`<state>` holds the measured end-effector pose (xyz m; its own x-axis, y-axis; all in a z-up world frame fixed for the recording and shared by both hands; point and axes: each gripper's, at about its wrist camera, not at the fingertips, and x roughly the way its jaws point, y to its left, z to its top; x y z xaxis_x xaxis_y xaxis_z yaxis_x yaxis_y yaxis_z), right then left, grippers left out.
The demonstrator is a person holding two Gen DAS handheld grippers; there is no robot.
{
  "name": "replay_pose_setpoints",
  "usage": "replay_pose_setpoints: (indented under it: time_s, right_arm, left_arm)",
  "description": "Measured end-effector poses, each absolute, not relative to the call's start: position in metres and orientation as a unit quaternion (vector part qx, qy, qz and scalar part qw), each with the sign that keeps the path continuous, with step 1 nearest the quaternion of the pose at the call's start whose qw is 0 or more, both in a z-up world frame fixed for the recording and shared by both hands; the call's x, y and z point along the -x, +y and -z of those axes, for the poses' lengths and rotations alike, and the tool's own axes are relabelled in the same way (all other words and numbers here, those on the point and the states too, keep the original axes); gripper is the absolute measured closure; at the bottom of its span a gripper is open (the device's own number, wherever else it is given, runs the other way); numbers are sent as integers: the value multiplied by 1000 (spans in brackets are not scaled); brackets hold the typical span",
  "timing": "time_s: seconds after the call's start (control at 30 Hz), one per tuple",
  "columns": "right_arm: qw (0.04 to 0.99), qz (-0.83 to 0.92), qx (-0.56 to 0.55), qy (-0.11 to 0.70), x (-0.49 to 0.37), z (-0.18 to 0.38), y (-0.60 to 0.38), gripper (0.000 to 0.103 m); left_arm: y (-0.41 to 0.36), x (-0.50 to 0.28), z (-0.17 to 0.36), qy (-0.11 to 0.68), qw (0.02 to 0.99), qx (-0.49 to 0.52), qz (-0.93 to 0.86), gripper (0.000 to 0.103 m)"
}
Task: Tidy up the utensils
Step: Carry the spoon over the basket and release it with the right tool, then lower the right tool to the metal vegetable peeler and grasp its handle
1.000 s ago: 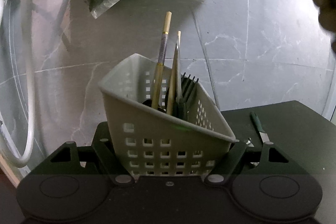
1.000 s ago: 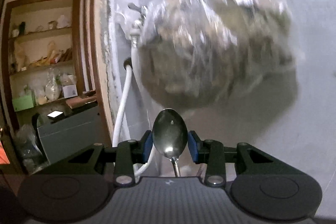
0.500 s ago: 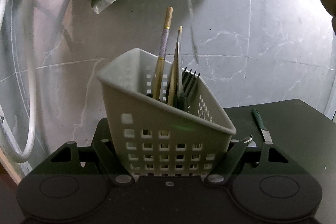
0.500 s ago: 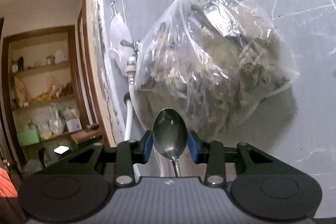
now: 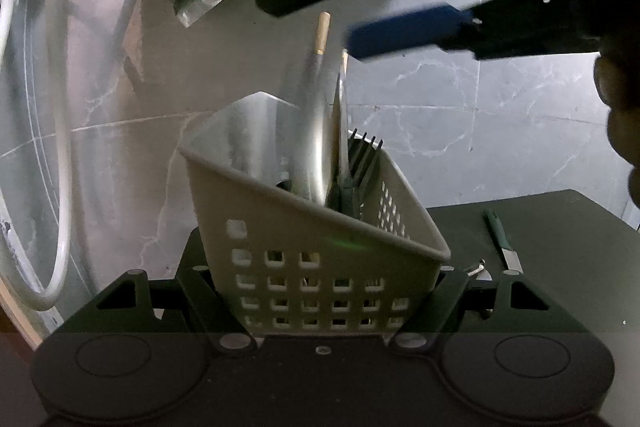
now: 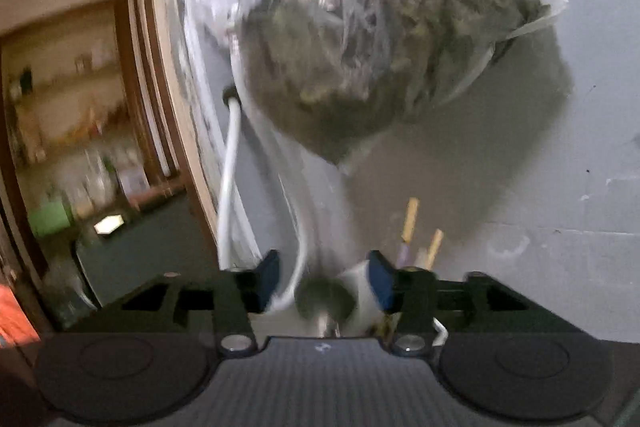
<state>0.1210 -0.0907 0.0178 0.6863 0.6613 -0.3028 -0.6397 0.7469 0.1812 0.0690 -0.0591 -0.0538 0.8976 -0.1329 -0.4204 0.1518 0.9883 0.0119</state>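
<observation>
Grey marbled wall tiles back the whole scene, with a dark desk (image 5: pixel 560 227) below them. Your left tongs (image 5: pixel 320 291) are clenched on the lower walls of the white perforated caddy (image 5: pixel 320 251), one finger on each side, holding it tilted above the desk edge. Your right tongs (image 6: pixel 322 281) hang just above the caddy with their blue pads spread wide and nothing between them; the spoon (image 6: pixel 326 301) shows blurred below the gap, and in the left wrist view a blurred silver streak stands in the caddy, so the spoon looks just let go and dropping in. By my reading, the step in hand is the spoon's delivery. The next move calls for you to lift the right tongs clear without brushing the tall handles, then go for what lies on the desk. Counting inside the caddy: two gold-tipped handles (image 5: pixel 322 35), one dark fork (image 5: pixel 362 163), one pale blade or flat handle beside it, plus the spoon. On the desk you have one green-handled knife (image 5: pixel 502 243) and one small metal piece (image 5: pixel 476 267) just beside it, too hidden to name. One plastic bag of dried greens (image 6: pixel 384 39) hangs on the wall, and white hoses (image 5: pixel 60 147) loop down to the left.
</observation>
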Motion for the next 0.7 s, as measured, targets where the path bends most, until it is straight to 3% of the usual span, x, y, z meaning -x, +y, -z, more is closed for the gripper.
replay_pose_setpoints:
  time_s: [0.2,0.37,0.7]
  right_arm:
    - [956,-218,-11,197,-110,-25,-112,2]
    - [946,-53,-55,315,-137,-2,-145,1]
    - [926,6,-71,370,-140,36,-179,0]
  left_arm:
    - [-59,-70,53,217,973,-26,72,25]
    - [-62,-73,54,224,972,-32,71,25]
    - [-65,-73,54,226,971,-39,64,25]
